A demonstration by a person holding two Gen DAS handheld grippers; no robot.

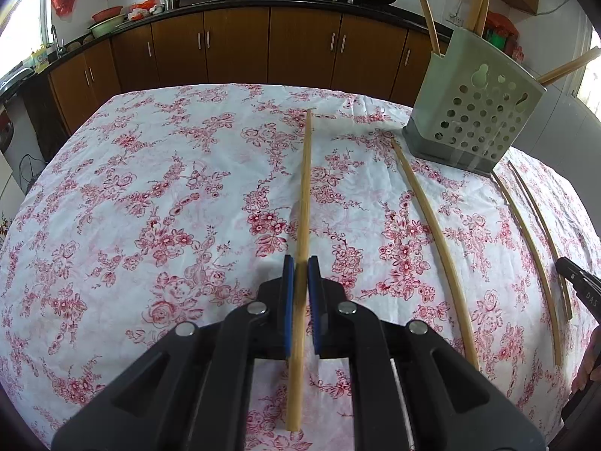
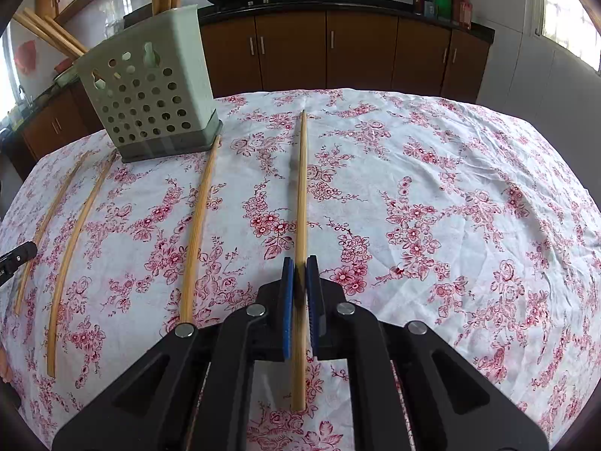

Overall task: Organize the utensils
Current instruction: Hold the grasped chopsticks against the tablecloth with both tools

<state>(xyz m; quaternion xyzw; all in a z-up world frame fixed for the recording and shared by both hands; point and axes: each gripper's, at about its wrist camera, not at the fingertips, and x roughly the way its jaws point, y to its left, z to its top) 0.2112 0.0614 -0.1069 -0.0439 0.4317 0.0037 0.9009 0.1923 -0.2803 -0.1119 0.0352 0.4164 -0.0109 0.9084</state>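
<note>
In the left wrist view my left gripper is shut on a bamboo chopstick that points away over the floral tablecloth. A pale green perforated utensil holder with several chopsticks standing in it is at the far right. In the right wrist view my right gripper is shut on another chopstick. There the holder stands at the far left. More loose chopsticks lie on the cloth between the two grippers.
The table is round and covered by a white and red cloth. Brown cabinets and a dark counter with woks run behind it. The other gripper's black tip shows at the frame edge.
</note>
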